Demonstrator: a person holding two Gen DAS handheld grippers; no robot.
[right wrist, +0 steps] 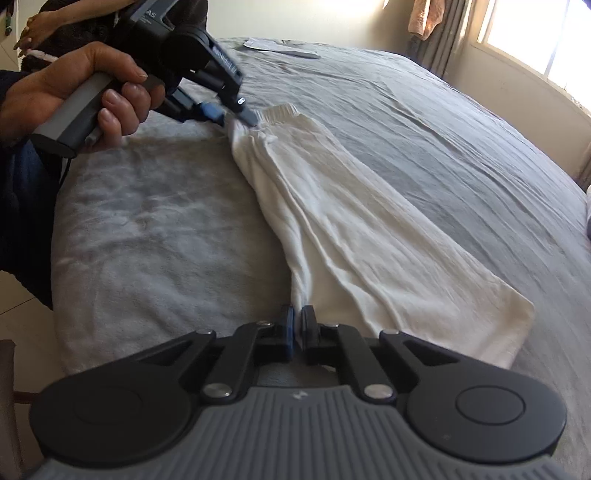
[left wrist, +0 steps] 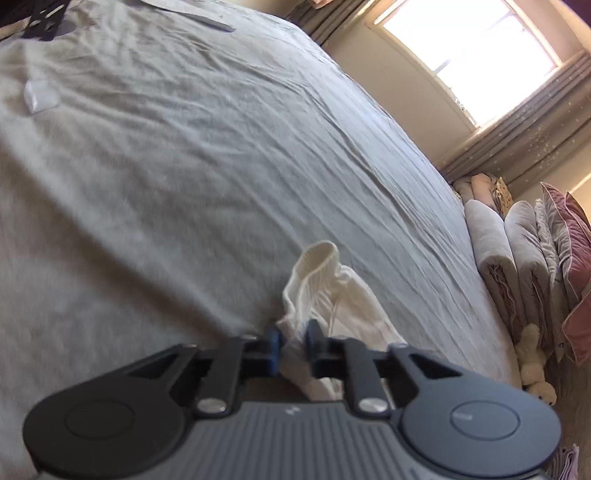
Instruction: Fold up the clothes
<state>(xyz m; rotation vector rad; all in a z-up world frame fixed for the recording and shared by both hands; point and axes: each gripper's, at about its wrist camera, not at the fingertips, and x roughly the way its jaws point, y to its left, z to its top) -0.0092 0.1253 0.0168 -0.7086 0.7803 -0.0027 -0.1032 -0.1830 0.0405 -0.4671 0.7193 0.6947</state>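
Note:
A white garment (right wrist: pixel 354 229) with a ribbed waistband lies lengthwise on the grey bed sheet (right wrist: pixel 424 122). My left gripper (left wrist: pixel 293 341) is shut on a bunch of the white cloth (left wrist: pixel 332 291) near the ribbed band (left wrist: pixel 319 258). In the right wrist view that left gripper (right wrist: pixel 236 114) pinches the garment's far waistband end, held by a hand (right wrist: pixel 77 85). My right gripper (right wrist: pixel 297 321) is shut on the near edge of the same garment, its fingers almost touching with thin cloth between them.
The grey bed (left wrist: pixel 184 166) fills both views. A small white patch (left wrist: pixel 40 96) and a flat light item (left wrist: pixel 199 14) lie far up the bed. Folded quilts and pillows (left wrist: pixel 532 251) and a soft toy (left wrist: pixel 535 369) sit beside the bed under a curtained window (left wrist: pixel 472 48).

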